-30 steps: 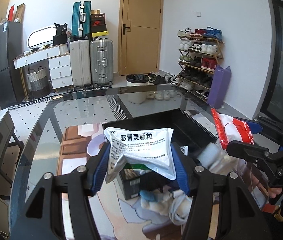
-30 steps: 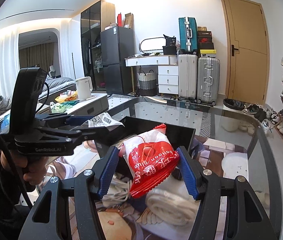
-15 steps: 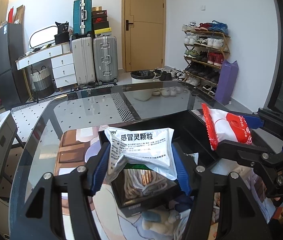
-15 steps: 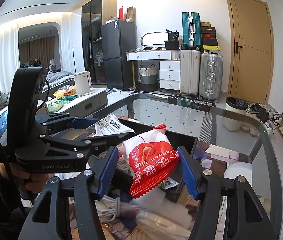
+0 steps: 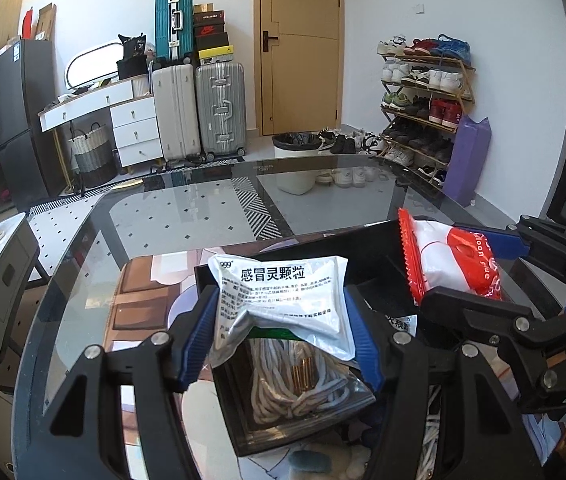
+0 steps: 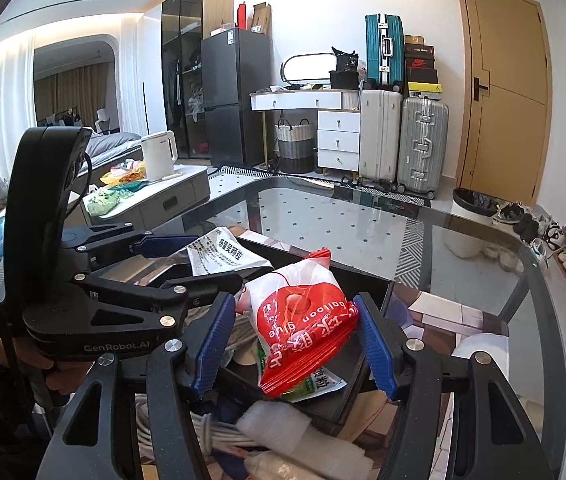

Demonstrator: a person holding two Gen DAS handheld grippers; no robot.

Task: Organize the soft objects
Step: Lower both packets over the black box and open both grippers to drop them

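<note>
My left gripper is shut on a silver-white medicine sachet and holds it over the left compartment of a black box, above a coil of white rope. My right gripper is shut on a red and white balloon-glue packet and holds it over the box. The packet also shows in the left wrist view at the right, and the sachet in the right wrist view.
The box stands on a glass table. White cords and soft white pieces lie in front of the box. A green sachet lies in the box. Suitcases, a door and a shoe rack stand behind.
Both grippers have moved forward and down over the black box with their packets. The rope-filled compartment has come into view under the left gripper.
</note>
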